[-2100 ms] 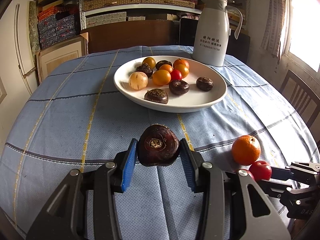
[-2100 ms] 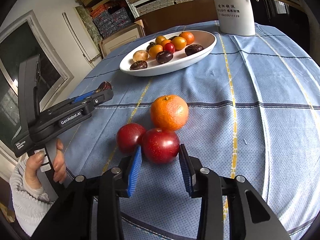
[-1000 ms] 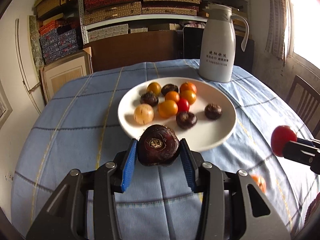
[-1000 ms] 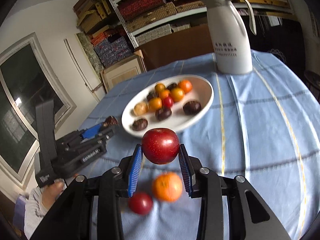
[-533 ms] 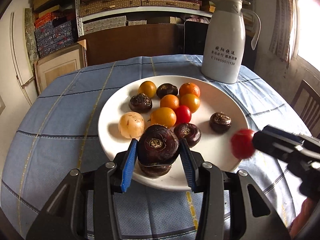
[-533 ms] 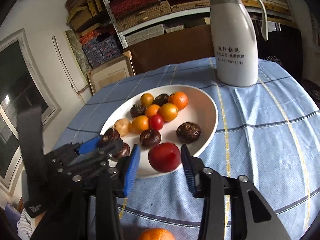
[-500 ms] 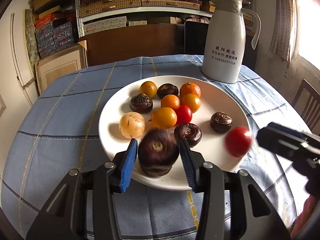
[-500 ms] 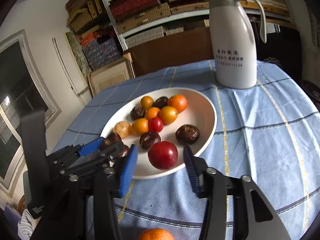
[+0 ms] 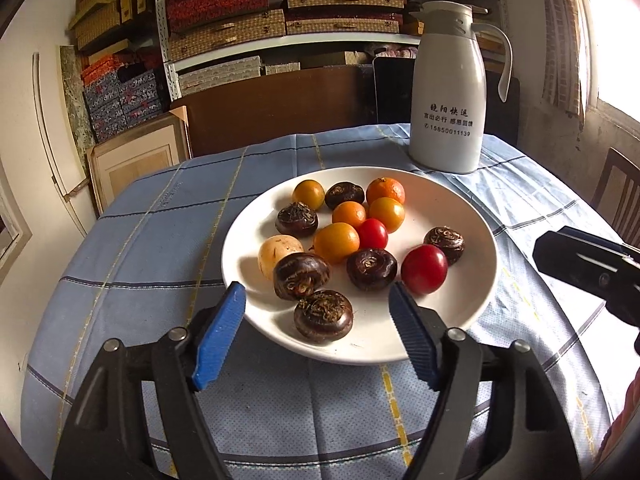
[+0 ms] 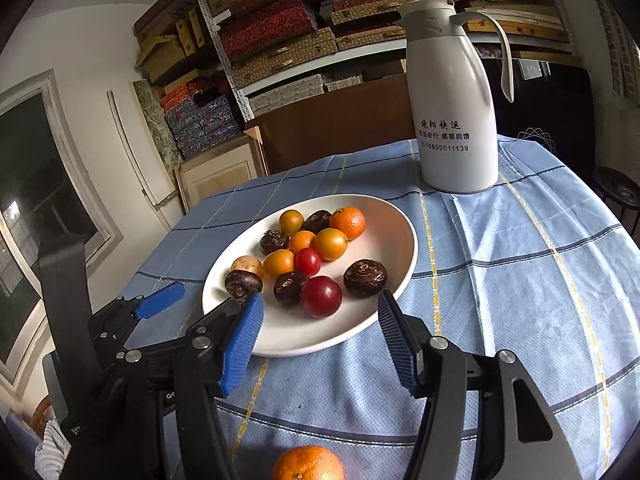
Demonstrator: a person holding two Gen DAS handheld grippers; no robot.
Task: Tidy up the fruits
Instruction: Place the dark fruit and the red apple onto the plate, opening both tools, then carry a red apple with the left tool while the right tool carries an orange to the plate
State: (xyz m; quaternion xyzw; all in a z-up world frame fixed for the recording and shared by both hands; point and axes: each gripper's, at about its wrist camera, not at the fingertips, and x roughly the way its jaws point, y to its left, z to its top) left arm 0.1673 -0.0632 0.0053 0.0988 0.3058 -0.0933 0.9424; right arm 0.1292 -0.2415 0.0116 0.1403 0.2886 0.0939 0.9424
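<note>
A white plate [image 9: 476, 216] holds several small fruits: orange ones, dark water chestnuts and red ones. My left gripper [image 9: 316, 336] hovers over the plate's near rim, jaws opening, pads touching nothing. A dark water chestnut [image 9: 302, 274] lies tilted on the plate just ahead of it, beside another one [image 9: 323, 315]. My right gripper [image 10: 319, 338] is at the plate's [image 10: 384, 232] near edge, jaws also opening and empty. The red fruit [image 10: 321, 296] rests on the plate just beyond its pads. The left gripper [image 10: 192, 308] shows at the left of the right wrist view.
A white thermos jug [image 9: 448, 92] stands behind the plate on the blue checked tablecloth [image 9: 160, 240]. An orange [image 10: 308, 464] lies on the cloth below my right gripper. A chair back [image 9: 618, 196] is at the right, and shelves of boxes [image 9: 280, 12] fill the wall behind.
Both grippers carried their fruit over the plate and let go. The dark water chestnut and the red fruit now lie on the plate, and both pairs of jaws stand wider apart.
</note>
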